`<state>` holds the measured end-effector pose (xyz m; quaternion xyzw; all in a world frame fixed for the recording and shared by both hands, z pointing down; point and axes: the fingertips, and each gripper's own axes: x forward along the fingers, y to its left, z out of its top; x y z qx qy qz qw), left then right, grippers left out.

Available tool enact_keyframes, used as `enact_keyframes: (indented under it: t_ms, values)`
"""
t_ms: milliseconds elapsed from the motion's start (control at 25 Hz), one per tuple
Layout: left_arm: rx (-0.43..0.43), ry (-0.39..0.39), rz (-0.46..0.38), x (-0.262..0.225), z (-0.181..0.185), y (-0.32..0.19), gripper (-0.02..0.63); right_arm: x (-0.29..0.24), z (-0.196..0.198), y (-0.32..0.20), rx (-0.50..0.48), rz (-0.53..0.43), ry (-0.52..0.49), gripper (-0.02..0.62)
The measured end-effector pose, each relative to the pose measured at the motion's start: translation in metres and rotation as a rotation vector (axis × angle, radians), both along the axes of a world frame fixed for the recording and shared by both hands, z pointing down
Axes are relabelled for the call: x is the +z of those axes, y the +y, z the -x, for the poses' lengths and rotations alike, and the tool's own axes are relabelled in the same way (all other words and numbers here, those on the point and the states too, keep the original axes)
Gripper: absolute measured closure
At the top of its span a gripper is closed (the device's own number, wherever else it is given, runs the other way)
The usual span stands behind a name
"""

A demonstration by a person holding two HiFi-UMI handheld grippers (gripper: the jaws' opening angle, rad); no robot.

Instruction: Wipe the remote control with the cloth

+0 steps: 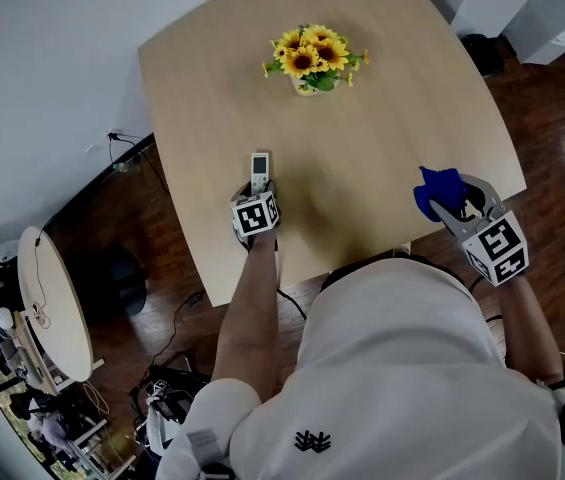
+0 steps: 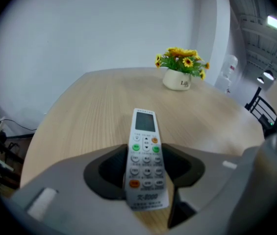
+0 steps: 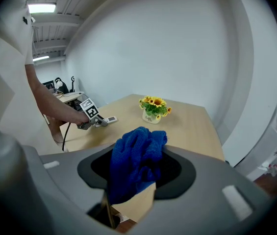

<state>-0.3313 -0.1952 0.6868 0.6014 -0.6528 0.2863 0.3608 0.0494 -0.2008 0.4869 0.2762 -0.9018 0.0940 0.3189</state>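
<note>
A white remote control [image 1: 259, 171] [image 2: 145, 155] with grey, green and orange buttons sticks out of my left gripper [image 1: 255, 203] [image 2: 145, 182], which is shut on its lower end over the table's near left part. The remote [image 3: 110, 119] and left gripper [image 3: 90, 117] also show small in the right gripper view. A blue cloth [image 1: 438, 191] [image 3: 136, 160] is bunched in my right gripper [image 1: 457, 205] [image 3: 133, 177], which is shut on it above the table's near right edge. Remote and cloth are well apart.
The light wooden table [image 1: 362, 138] carries a white pot of sunflowers [image 1: 312, 60] [image 2: 181, 67] [image 3: 153, 108] at its far middle. Dark wood floor surrounds it. A round side table [image 1: 54, 303] with cables and clutter stands at the lower left.
</note>
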Motion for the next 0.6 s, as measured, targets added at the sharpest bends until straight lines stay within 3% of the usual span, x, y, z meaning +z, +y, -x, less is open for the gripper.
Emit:
enact_keyframes:
  t_ms: [240, 600]
  values:
    - [0.031, 0.033, 0.014, 0.008, -0.003, 0.001, 0.370, -0.002, -0.011, 0.003, 0.017, -0.004, -0.019, 0.398]
    - [0.011, -0.018, 0.029, -0.005, 0.003, 0.005, 0.350, 0.001, -0.026, -0.006, -0.006, 0.003, -0.065, 0.397]
